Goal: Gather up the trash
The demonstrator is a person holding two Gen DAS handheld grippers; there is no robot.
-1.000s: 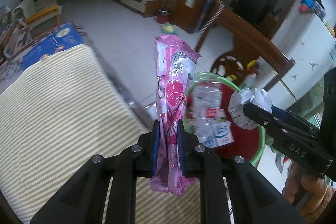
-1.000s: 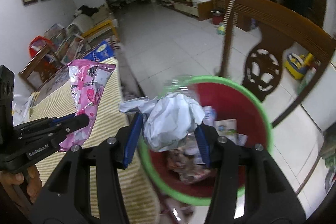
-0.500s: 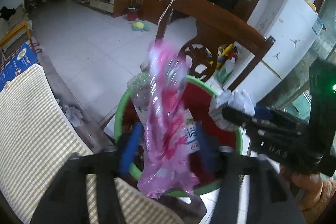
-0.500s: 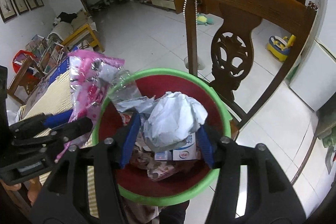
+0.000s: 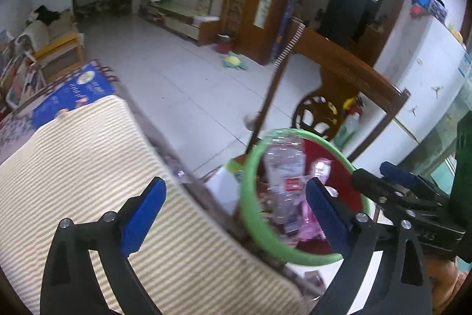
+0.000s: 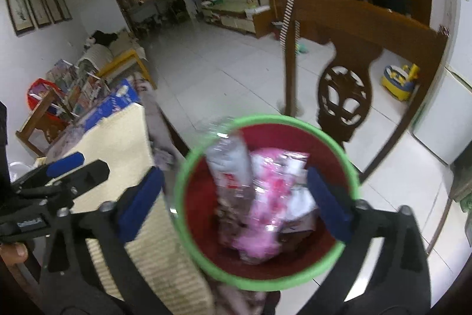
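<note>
Lying binned (image 6: pixel 265 262) — pink wrapper (image 6: pixel 262 211), released

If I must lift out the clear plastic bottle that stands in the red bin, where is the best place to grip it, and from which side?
Probably grip the clear plastic bottle near its upper end, coming from above. It leans upright against the green rim of the red bin, so its top is free, while the pink wrapper and other trash crowd its lower part. A clear body may crush, so close gently.

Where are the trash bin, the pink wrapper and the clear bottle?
trash bin (image 6: pixel 349 167), right wrist view, green rim
pink wrapper (image 6: pixel 265 229), right wrist view, crumpled middle
clear bottle (image 6: pixel 231 164), right wrist view, body above red label
</note>
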